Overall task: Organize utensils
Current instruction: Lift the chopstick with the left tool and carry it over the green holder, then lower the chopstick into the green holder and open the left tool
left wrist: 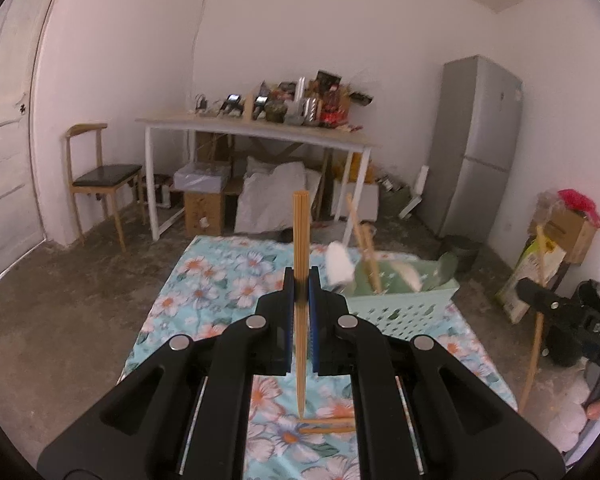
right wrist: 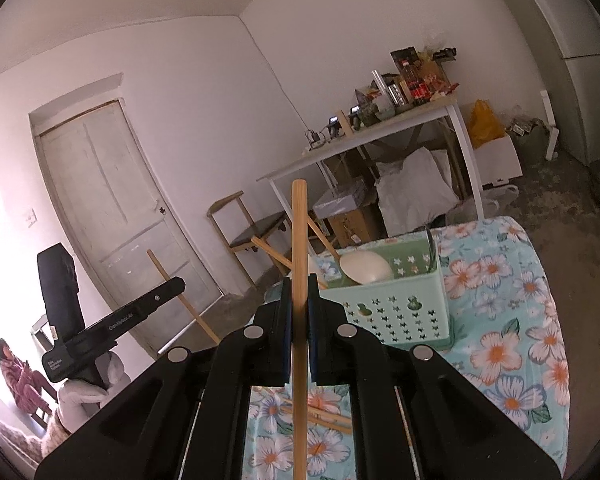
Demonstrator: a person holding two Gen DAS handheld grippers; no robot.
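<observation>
My left gripper is shut on a bundle of bamboo chopsticks, held upright above the floral tablecloth. My right gripper is shut on a round wooden stick, also upright. A mint green perforated basket sits on the cloth ahead; it also shows in the right wrist view. It holds white spoons and wooden-handled utensils. Loose chopsticks lie on the cloth below the grippers. The right gripper also shows at the far right of the left wrist view, and the left gripper at the left of the right wrist view.
A white-legged table cluttered with bottles and boxes stands at the back wall, with bags and boxes beneath. A wooden chair stands by a door. A grey fridge is at right. A person sits at far left.
</observation>
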